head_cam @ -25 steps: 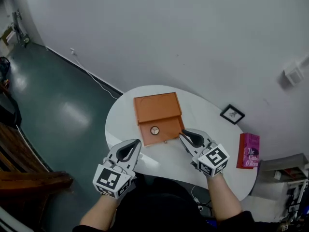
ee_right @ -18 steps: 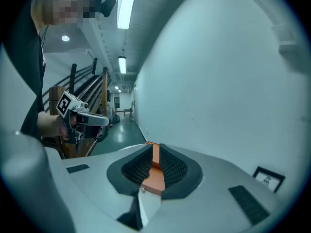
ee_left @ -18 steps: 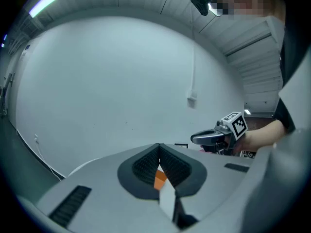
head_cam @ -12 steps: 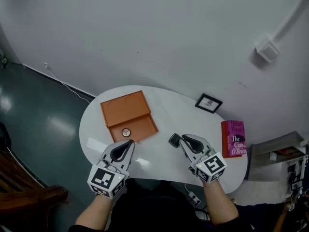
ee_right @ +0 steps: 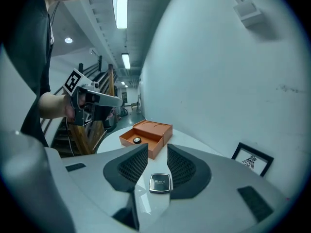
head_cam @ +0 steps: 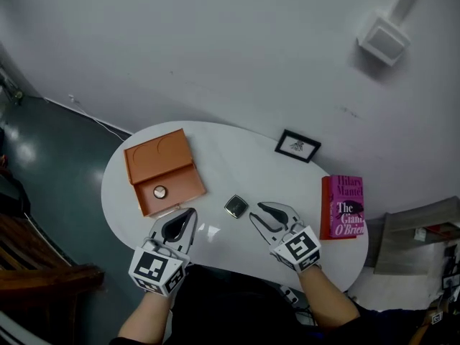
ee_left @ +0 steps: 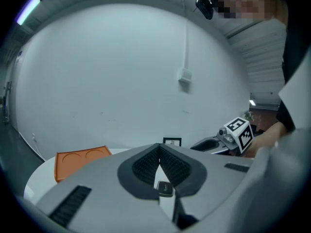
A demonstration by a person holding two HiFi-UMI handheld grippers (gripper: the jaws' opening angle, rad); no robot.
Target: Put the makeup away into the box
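Observation:
An orange box [head_cam: 164,171] lies open on the left of the white table [head_cam: 287,182], with a small round compact [head_cam: 159,191] inside. A dark square compact [head_cam: 236,206] lies flat on the table between box and right gripper. My right gripper [head_cam: 257,211] is just right of it, pointing at it. Its jaws have just been opening and stand apart with nothing between them. The right gripper view shows the square compact [ee_right: 160,182] ahead of the right gripper [ee_right: 157,147], and the box [ee_right: 150,131] beyond. My left gripper [head_cam: 189,214] is shut and empty near the box's front corner.
A pink book [head_cam: 343,207] lies at the table's right end, and a small framed picture [head_cam: 297,146] stands at the back by the wall. Dark wooden furniture [head_cam: 39,264] stands on the floor to the left. The table's near edge runs just under both grippers.
Both grippers have drawn away from the box front, to the right along the table. The square compact, hidden a second ago, now shows in front of the right gripper.

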